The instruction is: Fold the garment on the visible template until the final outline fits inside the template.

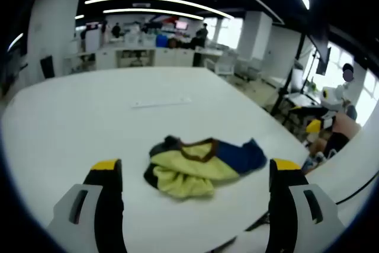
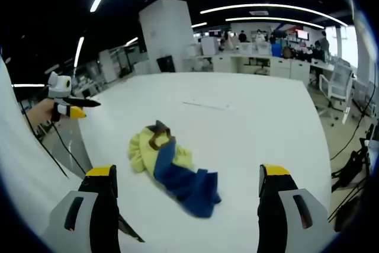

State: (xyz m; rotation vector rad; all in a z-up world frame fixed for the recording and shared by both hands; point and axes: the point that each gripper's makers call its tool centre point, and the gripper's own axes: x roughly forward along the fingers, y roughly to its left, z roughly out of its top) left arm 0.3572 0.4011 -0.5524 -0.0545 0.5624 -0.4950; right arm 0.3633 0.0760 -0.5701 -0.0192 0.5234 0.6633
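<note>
A crumpled garment (image 1: 201, 164), yellow and blue with a brown collar, lies bunched on the white table (image 1: 89, 117). In the left gripper view my left gripper (image 1: 195, 167) hovers just in front of it, jaws wide open and empty, one on each side of the heap. The right gripper view shows the same garment (image 2: 172, 167) from the other side, blue part nearest. My right gripper (image 2: 187, 170) is also open and empty above it. The left gripper (image 2: 66, 106) appears there at far left, held in a hand off the table edge.
A thin pale strip (image 1: 161, 103) lies flat on the table beyond the garment, also visible as the strip (image 2: 207, 105) in the right gripper view. A person (image 1: 337, 128) is at the table's right edge. Office desks and chairs (image 2: 334, 84) stand behind.
</note>
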